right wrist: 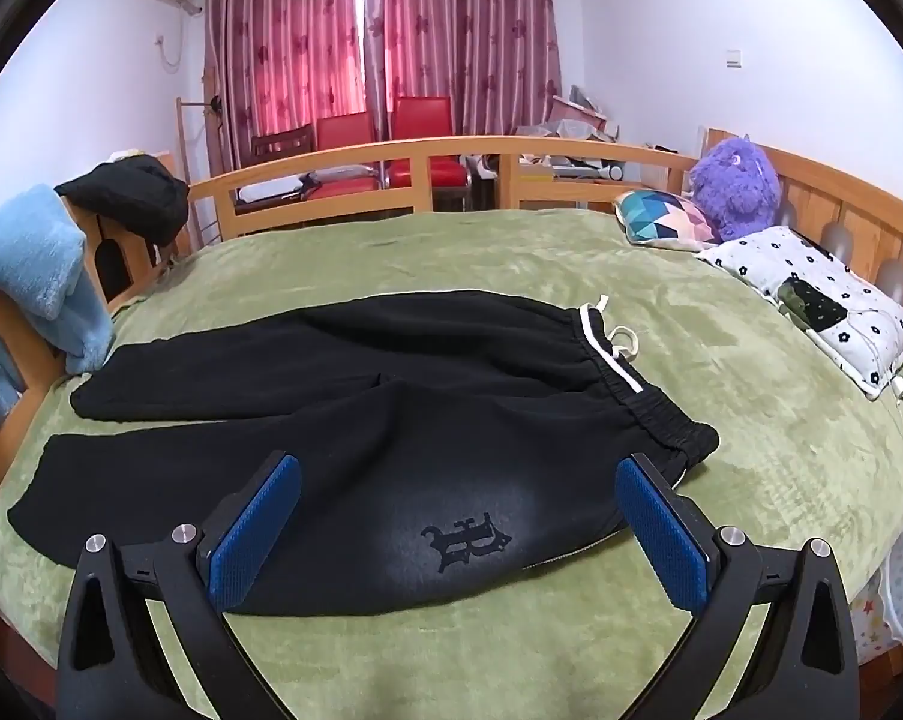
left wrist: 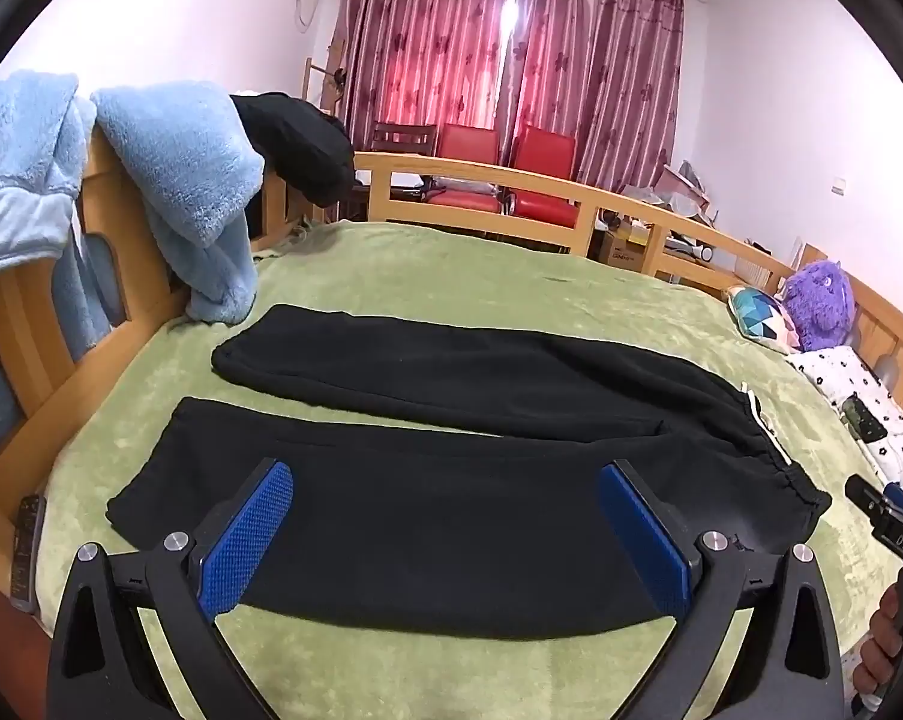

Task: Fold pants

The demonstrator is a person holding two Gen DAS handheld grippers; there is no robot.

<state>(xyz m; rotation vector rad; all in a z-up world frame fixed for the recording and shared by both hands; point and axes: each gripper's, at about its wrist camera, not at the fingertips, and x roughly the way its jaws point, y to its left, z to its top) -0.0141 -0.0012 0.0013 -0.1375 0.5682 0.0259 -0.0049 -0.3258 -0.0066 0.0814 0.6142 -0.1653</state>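
Observation:
Black sweatpants (left wrist: 451, 396) lie flat on the green bed cover (left wrist: 451, 264), both legs stretched to the left, the waistband with its white drawstring (right wrist: 622, 341) to the right. A dark logo (right wrist: 466, 540) shows on the near hip. My left gripper (left wrist: 445, 474) is open and empty, hovering above the near leg. My right gripper (right wrist: 460, 468) is open and empty, above the hip area near the waistband (right wrist: 661, 414). The right gripper's body also shows at the right edge of the left wrist view (left wrist: 889, 516).
A wooden bed frame (left wrist: 511, 180) rings the bed. Blue fleece (left wrist: 181, 180) and a black garment (left wrist: 301, 144) hang on the left rail. A purple plush toy (right wrist: 733, 180), a patterned cushion (right wrist: 661, 216) and a floral pillow (right wrist: 823, 300) lie at the right. A remote (left wrist: 28, 546) sits at the left edge.

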